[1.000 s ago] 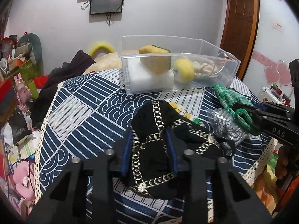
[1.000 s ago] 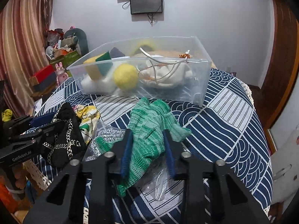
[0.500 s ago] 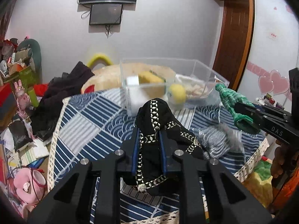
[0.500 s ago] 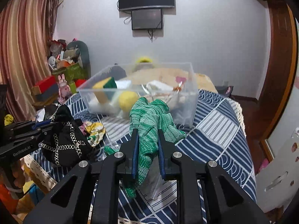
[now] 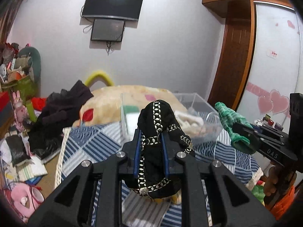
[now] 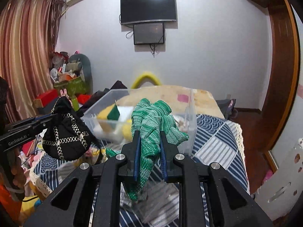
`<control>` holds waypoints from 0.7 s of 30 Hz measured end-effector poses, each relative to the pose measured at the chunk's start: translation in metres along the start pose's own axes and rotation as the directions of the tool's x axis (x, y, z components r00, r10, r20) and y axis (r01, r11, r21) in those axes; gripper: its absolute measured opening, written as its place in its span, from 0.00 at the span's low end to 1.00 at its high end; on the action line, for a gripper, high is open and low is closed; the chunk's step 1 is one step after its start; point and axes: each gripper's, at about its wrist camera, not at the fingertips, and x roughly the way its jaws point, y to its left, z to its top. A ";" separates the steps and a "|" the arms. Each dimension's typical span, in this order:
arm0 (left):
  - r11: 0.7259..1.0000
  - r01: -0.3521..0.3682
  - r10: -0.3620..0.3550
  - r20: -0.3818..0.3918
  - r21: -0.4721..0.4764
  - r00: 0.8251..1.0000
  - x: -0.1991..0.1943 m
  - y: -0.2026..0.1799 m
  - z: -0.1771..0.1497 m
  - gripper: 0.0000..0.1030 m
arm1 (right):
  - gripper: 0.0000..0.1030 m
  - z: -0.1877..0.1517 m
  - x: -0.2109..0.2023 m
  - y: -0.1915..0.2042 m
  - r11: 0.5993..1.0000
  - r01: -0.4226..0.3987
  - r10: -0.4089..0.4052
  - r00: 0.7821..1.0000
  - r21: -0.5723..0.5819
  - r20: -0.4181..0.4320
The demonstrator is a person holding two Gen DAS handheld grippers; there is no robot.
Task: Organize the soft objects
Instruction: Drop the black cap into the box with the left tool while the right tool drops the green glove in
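Aloft, black chain-trimmed pouch [image 5: 157,147] and green knit cloth [image 6: 149,132] hang bunched

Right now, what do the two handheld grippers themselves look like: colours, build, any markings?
Both are matte black, angular plastic frames with cut-out openings and silver screw heads. The left gripper and the right gripper each have black fingers lined with blue pads. From the side, the left body reads "GenRobot.AI" in white; the right shows "DAS". No cables show.
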 end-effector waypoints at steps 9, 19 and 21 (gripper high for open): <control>0.999 -0.016 0.013 0.073 0.035 0.997 0.012 -0.013 0.034 0.18 | 0.16 0.026 0.011 0.001 1.000 0.013 -0.013 0.999 -0.002 0.043; 0.997 -0.058 0.054 0.085 0.042 0.995 0.046 -0.018 0.053 0.19 | 0.16 0.050 0.037 0.009 0.999 0.024 -0.023 0.998 -0.024 0.060; 0.998 -0.063 0.061 0.073 0.028 0.995 0.056 -0.017 0.056 0.19 | 0.16 0.051 0.044 0.010 0.999 0.024 -0.023 0.998 -0.030 0.052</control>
